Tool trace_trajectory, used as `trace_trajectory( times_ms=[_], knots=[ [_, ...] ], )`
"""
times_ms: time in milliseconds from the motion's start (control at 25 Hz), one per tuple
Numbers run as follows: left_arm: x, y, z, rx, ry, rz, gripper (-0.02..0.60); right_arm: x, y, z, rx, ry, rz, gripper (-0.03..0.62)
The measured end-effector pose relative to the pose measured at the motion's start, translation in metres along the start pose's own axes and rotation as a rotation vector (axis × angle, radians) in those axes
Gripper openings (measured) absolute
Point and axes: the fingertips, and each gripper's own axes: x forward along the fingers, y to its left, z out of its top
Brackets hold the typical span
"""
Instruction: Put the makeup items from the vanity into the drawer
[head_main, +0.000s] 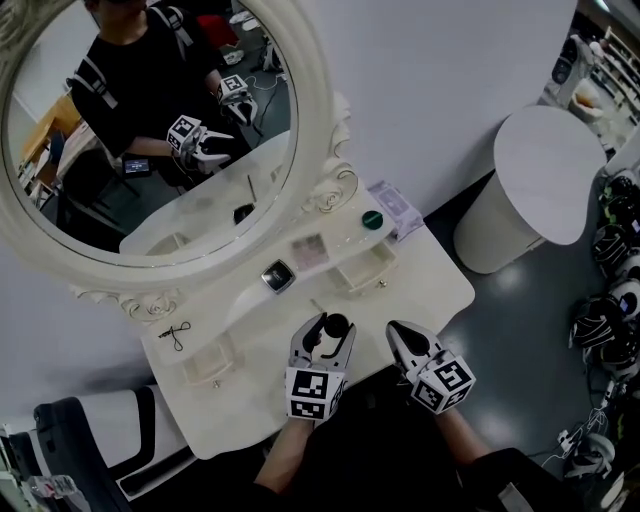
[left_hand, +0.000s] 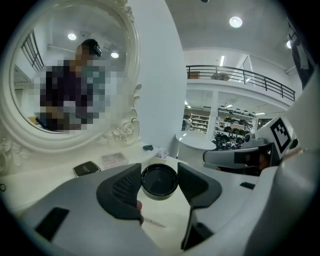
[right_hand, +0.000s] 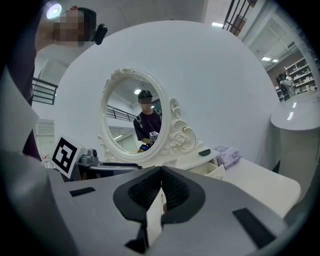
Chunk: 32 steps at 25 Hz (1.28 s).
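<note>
My left gripper (head_main: 331, 331) is shut on a round black jar (head_main: 336, 323) just above the vanity top (head_main: 440, 285); in the left gripper view the jar (left_hand: 159, 180) sits squeezed between both pads. A thin stick (left_hand: 150, 221) lies on the top below it. My right gripper (head_main: 394, 330) hangs beside it to the right, shut, with its pads meeting (right_hand: 161, 172) and nothing between them. Further back lie a black compact (head_main: 277, 276), a pink palette (head_main: 308, 250), a green round item (head_main: 372, 220) and a lavender box (head_main: 396, 210). Two small drawers stand open, one at the right (head_main: 365, 272) and one at the left (head_main: 212, 364).
An oval mirror (head_main: 310, 120) in an ornate white frame rises behind the vanity. A black eyelash curler (head_main: 175, 335) lies at the left. A white round side table (head_main: 545, 180) stands to the right, and several helmets (head_main: 612, 290) line the floor beyond it.
</note>
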Motion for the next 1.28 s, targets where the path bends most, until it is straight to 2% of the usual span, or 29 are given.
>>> trace_trajectory(
  times_ms=[640, 1280],
  knots=[
    [0.078, 0.005, 0.024, -0.032, 0.037, 0.076, 0.235, 0.032, -0.071, 0.025, 0.031, 0.048, 0.076, 0.023],
    [0.146, 0.016, 0.011, -0.045, 0.094, 0.075, 0.235, 0.045, -0.109, 0.028, 0.062, 0.058, 0.078, 0.023]
  ],
)
